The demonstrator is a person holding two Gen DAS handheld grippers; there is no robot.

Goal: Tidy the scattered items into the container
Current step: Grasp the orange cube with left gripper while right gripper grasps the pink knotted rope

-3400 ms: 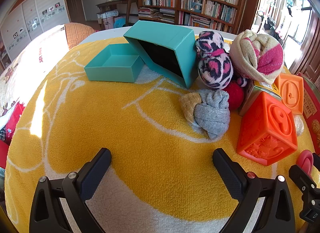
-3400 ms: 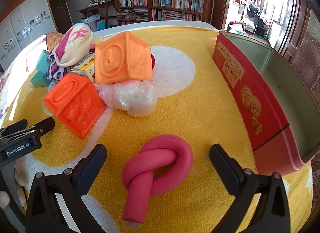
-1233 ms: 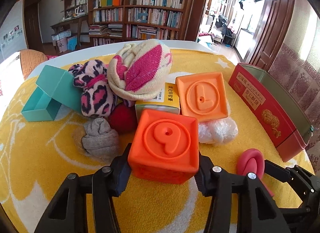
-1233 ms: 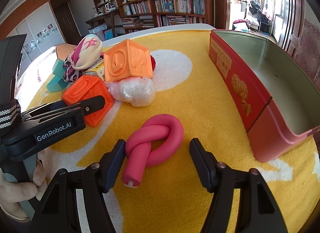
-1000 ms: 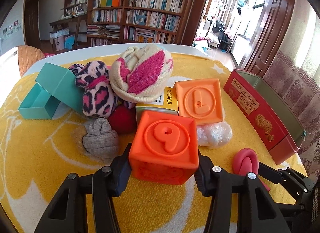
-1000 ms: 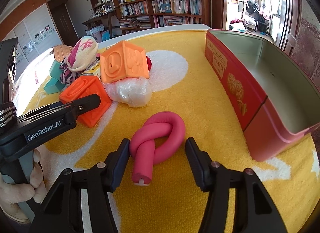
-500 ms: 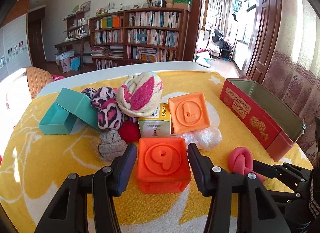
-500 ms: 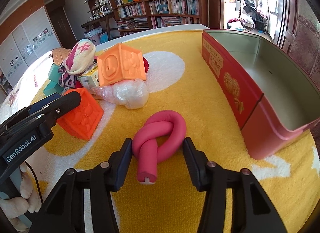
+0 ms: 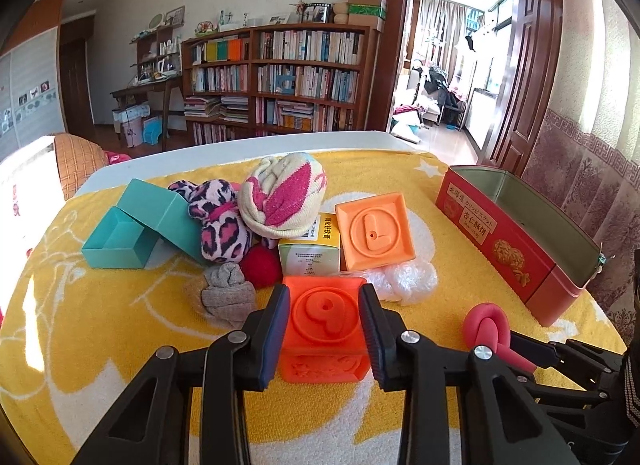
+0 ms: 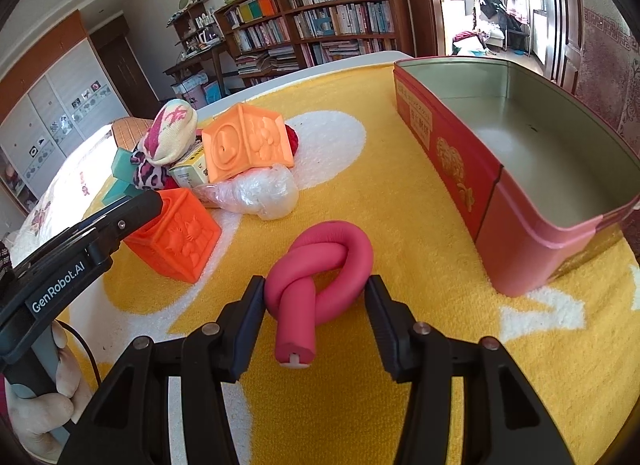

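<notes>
Nearest me, my left gripper [image 9: 324, 329] has just been closing and now clamps the soft orange cube embossed with a 9 [image 9: 325, 327]. My right gripper [image 10: 316, 299] presses both pads on the knotted pink foam tube [image 10: 320, 265]. Both rest on a yellow terry cloth with white patterning [image 10: 400, 193]. Beyond lie a crumpled clear plastic bag [image 10: 256, 193], a lighter orange cube [image 9: 374, 231] and rolled socks [image 9: 286, 195]. The open red tin container [image 10: 520, 169] stands right. Bookshelves [image 9: 280, 77] line the far wall.
</notes>
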